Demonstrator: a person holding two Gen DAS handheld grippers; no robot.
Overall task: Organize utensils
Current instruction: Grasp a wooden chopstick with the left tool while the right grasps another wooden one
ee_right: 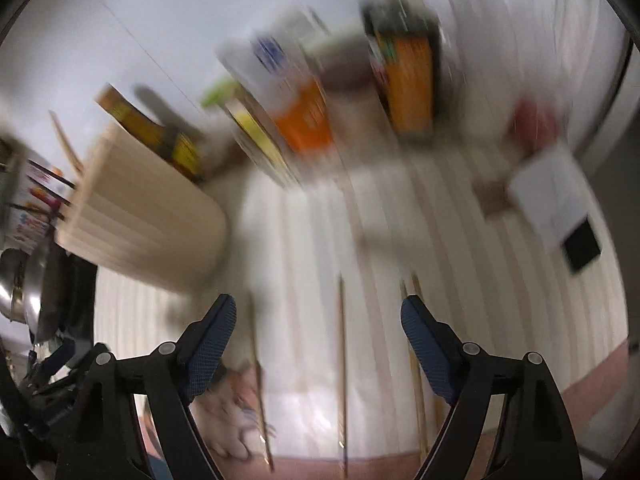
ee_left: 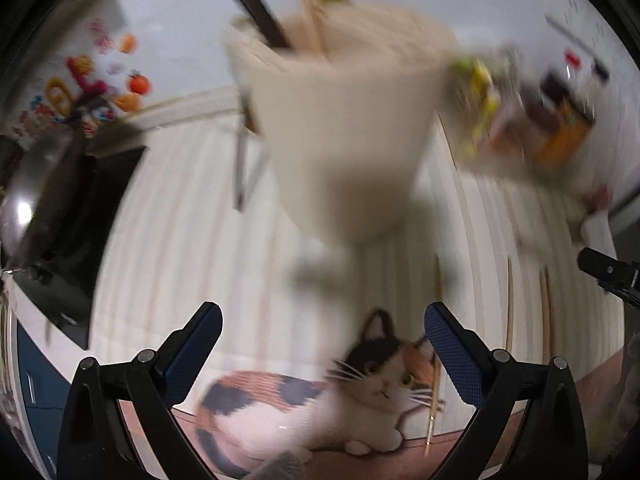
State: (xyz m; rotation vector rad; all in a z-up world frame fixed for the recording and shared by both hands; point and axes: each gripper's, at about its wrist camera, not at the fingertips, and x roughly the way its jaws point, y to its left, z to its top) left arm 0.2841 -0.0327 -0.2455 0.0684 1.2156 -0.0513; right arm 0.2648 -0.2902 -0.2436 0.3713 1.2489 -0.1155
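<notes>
- Left hand-held gripper point(ee_left: 323, 330): two black plastic arms, angular and ribbed, each with round silver screws at the joints.
- Its fingers point(ee_left: 452, 356) carry dark blue pads with a fine dotted grip texture.
- Right hand-held gripper point(ee_right: 319, 326): same black frame, silver screws, blue textured fingers point(ee_right: 210, 344).

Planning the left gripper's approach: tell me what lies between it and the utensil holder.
In the left wrist view, only striped mat lies between the open left gripper and the utensil holder.
</notes>
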